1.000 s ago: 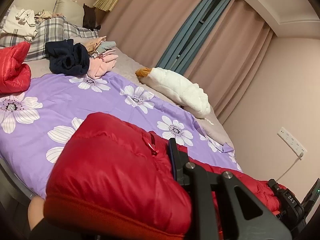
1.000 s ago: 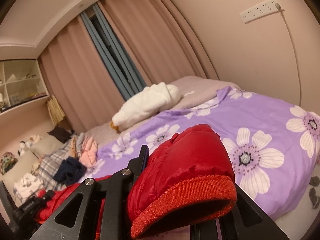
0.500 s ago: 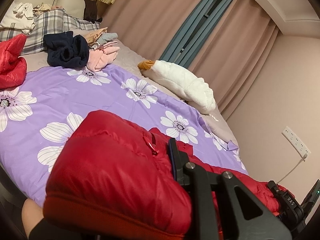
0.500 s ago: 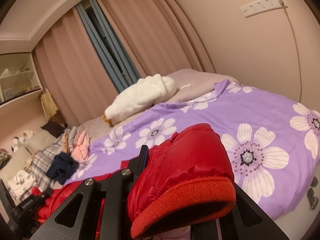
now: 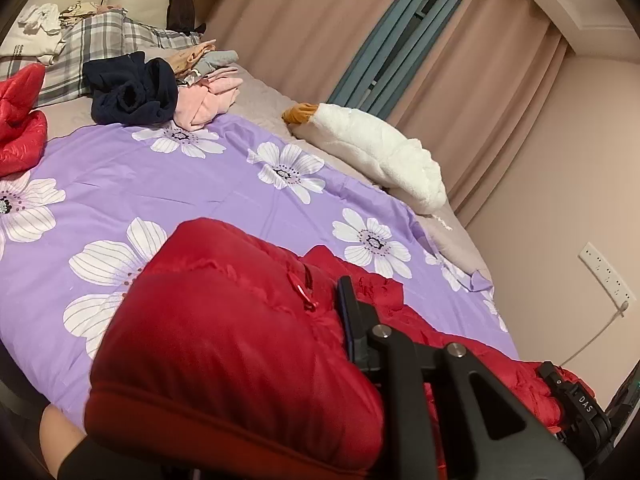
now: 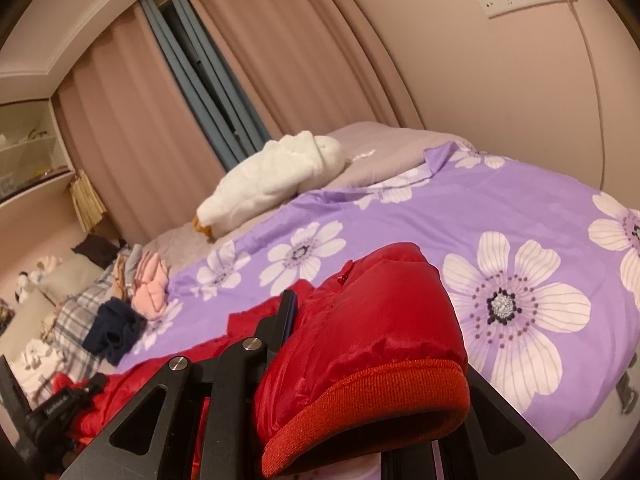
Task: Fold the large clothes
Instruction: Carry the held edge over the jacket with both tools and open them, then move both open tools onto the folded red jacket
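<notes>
Two hand-held grippers each grasp one end of a red puffer jacket (image 5: pixel 224 344), which hangs between them above the near edge of the bed (image 5: pixel 224 196).

Left gripper (image 5: pixel 340 320): jaws clamped on a bunched corner of the jacket. That corner bulges over the fingers and hides the left one; its ribbed knit hem band faces the camera. A small red zip pull sits on the fabric just beside the visible finger.

Right gripper (image 6: pixel 360 344): jaws likewise clenched on the jacket's other corner (image 6: pixel 368 344), with the knit hem band curling below the padded shell and covering the right finger.

Jacket condition: glossy red quilted shell, duller ribbed band at the hem, padding puffed up around both grips. The stretch between the grippers sags in loose creases along the near edge of the bed, over the purple floral cover (image 6: pixel 460 216). Whether it rests on the cover there cannot be told.

Other items on the bed: a white plush goose (image 5: pixel 372 156) along the far edge by the curtains (image 5: pixel 304 28); a heap of dark navy (image 5: pixel 132 92) and pink garments (image 5: pixel 208 100) towards the far left corner; a second red garment (image 5: pixel 20 120) at the left edge.
</notes>
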Available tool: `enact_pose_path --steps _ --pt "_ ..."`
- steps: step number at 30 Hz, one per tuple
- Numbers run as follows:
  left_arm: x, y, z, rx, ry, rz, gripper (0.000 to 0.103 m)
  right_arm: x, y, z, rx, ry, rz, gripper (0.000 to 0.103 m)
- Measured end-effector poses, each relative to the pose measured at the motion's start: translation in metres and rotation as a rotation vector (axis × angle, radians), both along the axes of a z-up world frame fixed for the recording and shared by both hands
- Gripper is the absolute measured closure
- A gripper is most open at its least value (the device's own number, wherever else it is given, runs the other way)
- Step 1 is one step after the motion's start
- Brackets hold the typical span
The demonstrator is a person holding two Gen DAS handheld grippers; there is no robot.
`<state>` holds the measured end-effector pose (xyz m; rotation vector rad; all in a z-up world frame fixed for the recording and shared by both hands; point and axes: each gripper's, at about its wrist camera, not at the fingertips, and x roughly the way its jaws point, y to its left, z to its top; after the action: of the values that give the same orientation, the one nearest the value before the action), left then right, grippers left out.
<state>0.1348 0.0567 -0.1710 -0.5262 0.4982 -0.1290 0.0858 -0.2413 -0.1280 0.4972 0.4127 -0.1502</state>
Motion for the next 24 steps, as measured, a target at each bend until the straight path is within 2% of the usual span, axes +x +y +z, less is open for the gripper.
enact_pose_path --steps 9,13,15,16,17,18,20,21,22,24 --pt "0.026 -0.009 -0.004 0.029 0.001 -0.006 0.083 0.021 -0.004 -0.006 -0.001 0.024 0.005 0.085" --pt "0.052 -0.013 -0.006 0.042 0.013 -0.006 0.077 0.039 -0.009 -0.010 0.015 0.031 0.010 0.085" --pt "0.067 -0.015 -0.008 0.054 0.032 -0.001 0.069 0.052 -0.012 -0.013 0.022 0.040 0.012 0.085" --pt "0.074 -0.015 -0.009 0.054 0.037 0.007 0.054 0.057 -0.013 -0.014 0.027 0.045 0.011 0.085" --pt "0.082 -0.015 -0.011 0.051 0.038 0.027 0.033 0.063 -0.013 -0.016 0.032 0.049 0.013 0.083" --pt "0.086 -0.014 -0.012 0.051 0.037 0.049 0.026 0.070 -0.014 -0.019 0.043 0.051 0.016 0.076" --pt "0.093 -0.011 -0.013 0.063 0.030 0.094 0.023 0.081 -0.015 -0.021 0.042 0.054 0.016 0.051" --pt "0.096 -0.009 -0.012 0.072 0.026 0.100 0.023 0.083 -0.015 -0.021 0.034 0.050 0.011 0.029" --pt "0.098 -0.008 -0.011 0.074 0.017 0.095 0.021 0.084 -0.014 -0.020 0.020 0.037 -0.009 0.015" --pt "0.101 -0.005 -0.013 0.075 0.019 0.096 0.017 0.081 -0.013 -0.017 -0.002 0.008 -0.042 0.013"
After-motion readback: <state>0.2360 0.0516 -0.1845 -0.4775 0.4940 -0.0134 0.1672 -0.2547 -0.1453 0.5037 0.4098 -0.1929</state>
